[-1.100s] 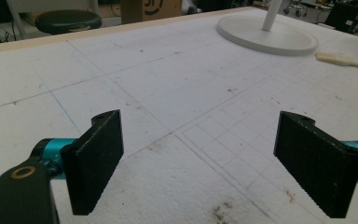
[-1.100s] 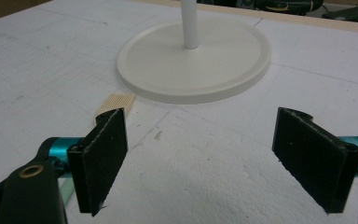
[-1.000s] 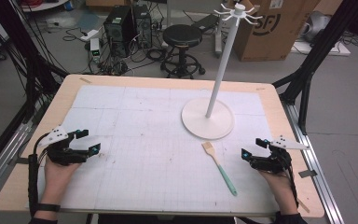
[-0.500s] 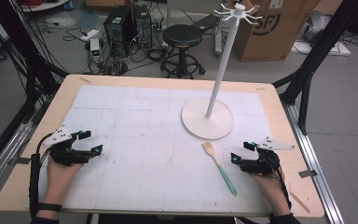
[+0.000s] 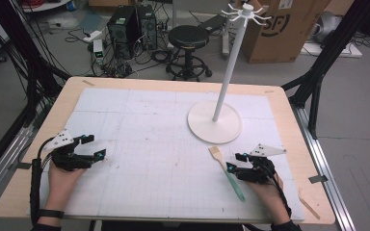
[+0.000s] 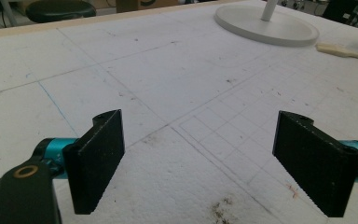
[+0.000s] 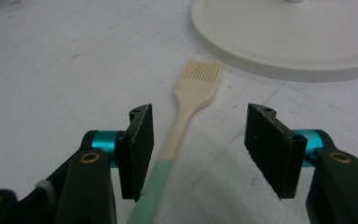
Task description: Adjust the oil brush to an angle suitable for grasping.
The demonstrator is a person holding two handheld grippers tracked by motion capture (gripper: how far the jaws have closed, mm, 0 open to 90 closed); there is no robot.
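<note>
Since the earlier pictures, the right claw (image 5: pixel 235 162) has slid in from the table's right edge toward the brush (image 5: pixel 227 173). It now sits just beside the brush handle, at about 5 o'clock on the table. The left claw (image 5: pixel 90 147) has hardly moved. It has only turned a little.

Seen from the right gripper view, the right claw (image 7: pixel 198 140) is open wide and holds nothing. Its two black jaws stand one on each side of the brush (image 7: pixel 186 121). The brush handle runs up between them, closer to the left jaw. I cannot tell if that jaw touches it. The pale bristle end points to 12 o'clock, toward the round white base (image 7: pixel 289 35). The green end of the handle goes down under the claw.

The right hand (image 5: pixel 265 190) comes in from the bottom edge and lies low over the table.

Looking along the left claw (image 6: pixel 200 161), its jaws are spread wide too, with nothing between them but the white mat (image 6: pixel 168 84). The left hand (image 5: pixel 63 175) rests at about 8 o'clock, with the claw pointing to 3 o'clock.

Farther out, a white stand (image 5: pixel 215 120) with a tall pole sits at about 1 o'clock on the table (image 5: pixel 173 84). The brush lies just below its base, apart from it.
</note>
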